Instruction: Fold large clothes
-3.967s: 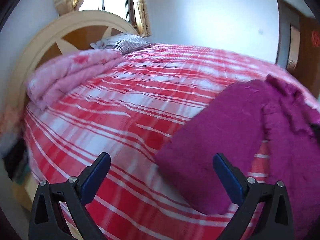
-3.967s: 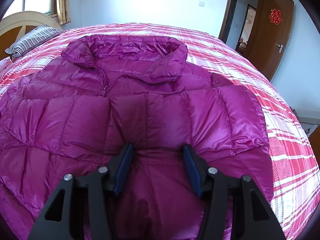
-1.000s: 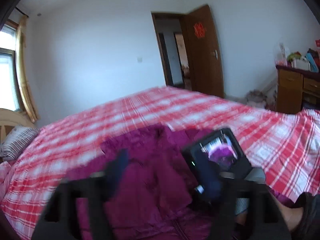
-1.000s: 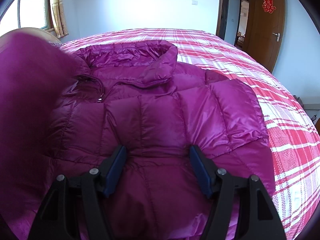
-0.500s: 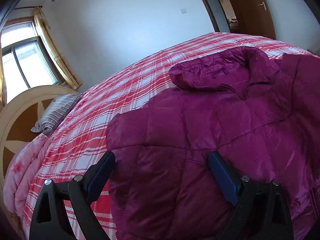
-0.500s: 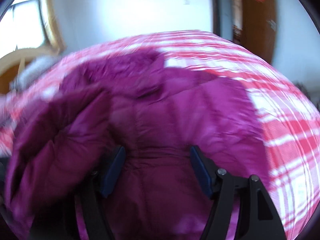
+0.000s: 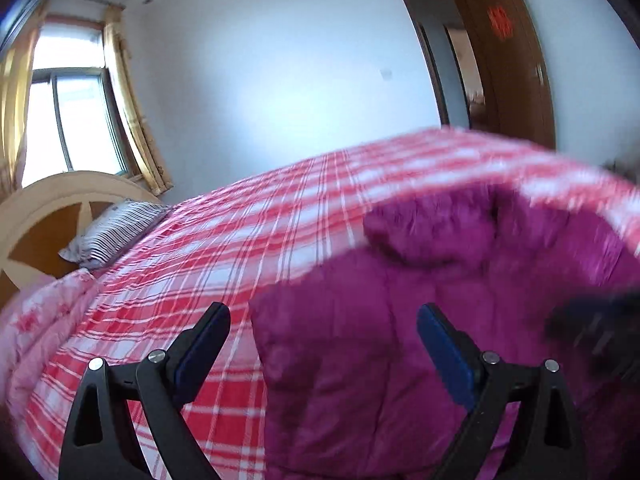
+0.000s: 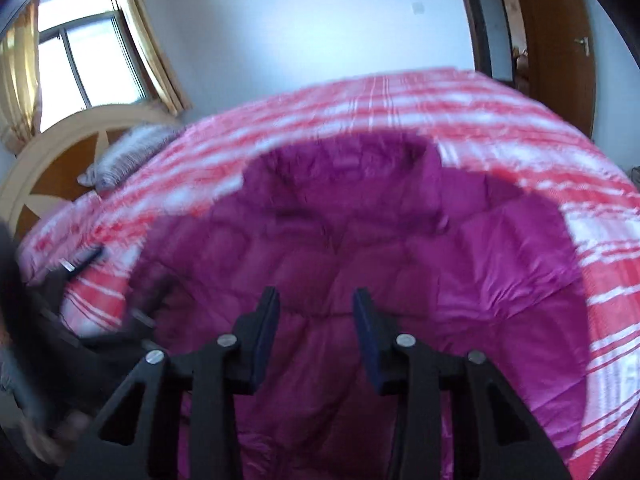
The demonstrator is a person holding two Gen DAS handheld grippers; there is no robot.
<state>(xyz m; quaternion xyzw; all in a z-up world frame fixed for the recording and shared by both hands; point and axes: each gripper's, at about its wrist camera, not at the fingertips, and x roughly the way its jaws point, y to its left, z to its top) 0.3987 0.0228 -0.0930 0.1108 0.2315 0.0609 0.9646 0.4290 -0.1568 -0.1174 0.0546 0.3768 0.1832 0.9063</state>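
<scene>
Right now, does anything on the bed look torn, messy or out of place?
Nothing stands out. The magenta puffer jacket lies on the red plaid bedspread, collar toward the far side, with no visible tear. Both views are motion-blurred, so small flaws could be missed.

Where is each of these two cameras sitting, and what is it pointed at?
Left wrist: rides the left gripper, facing across the red-and-white plaid bed toward the window; own open fingers show.
Right wrist: rides the right gripper, looking down over the magenta quilted puffer jacket; own closing fingers show.
Shared: jacket, bed, striped pillow, brown wooden door.
</scene>
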